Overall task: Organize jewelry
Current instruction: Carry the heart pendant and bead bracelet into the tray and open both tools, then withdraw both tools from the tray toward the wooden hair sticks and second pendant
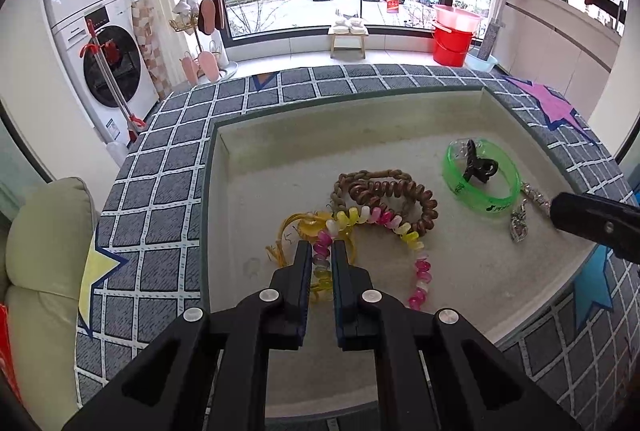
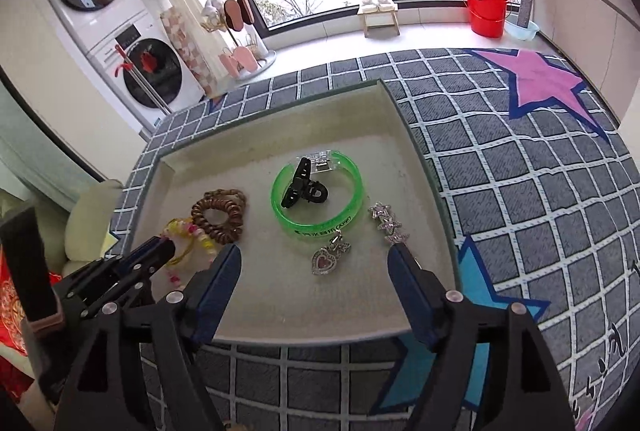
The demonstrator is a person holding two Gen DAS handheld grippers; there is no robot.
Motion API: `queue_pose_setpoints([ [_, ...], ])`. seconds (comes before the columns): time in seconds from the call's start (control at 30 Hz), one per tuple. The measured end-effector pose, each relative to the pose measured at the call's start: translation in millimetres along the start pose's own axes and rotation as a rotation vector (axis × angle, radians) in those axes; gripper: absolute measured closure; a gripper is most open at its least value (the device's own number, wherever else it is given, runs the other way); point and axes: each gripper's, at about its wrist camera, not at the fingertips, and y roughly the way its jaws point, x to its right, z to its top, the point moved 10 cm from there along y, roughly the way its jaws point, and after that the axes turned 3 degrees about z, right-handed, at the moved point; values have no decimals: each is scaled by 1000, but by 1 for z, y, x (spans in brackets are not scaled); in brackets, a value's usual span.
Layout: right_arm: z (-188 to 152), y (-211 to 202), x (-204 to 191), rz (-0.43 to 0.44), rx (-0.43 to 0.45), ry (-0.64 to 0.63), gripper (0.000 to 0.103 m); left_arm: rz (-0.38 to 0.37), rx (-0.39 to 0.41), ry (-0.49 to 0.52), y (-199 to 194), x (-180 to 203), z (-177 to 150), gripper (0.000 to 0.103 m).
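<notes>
Right now the left gripper is pinched tight on the pink-and-yellow spiral cord, its jaws nearly together with a few coils caught between the pads, while the rest of the cord trails across the beige tray and lies against the brown coil hair tie and over a yellow tasselled piece. The right gripper hangs wide and empty above the near part of the tray, the heart pendant lying between its fingertips but untouched and the star hair clip close by its right fingertip. Beyond them a black claw clip rests inside the green bangle. The likeliest trouble is in lifting the cord: being springy and tangled with its neighbours, it may drag the brown tie or the tassel along, or stretch and snap free of so small a bite. The wide right jaws could also nudge the star clip when they descend.
</notes>
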Motion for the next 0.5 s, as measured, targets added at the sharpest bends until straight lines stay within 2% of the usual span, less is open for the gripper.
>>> queue_pose_setpoints([
  [0.43,-7,-27,10,4,27,24,24,22,-11,-5,6,0,5,79],
  [0.5,-9,-29,10,6,27,26,24,25,-5,-14,5,-2,7,26],
])
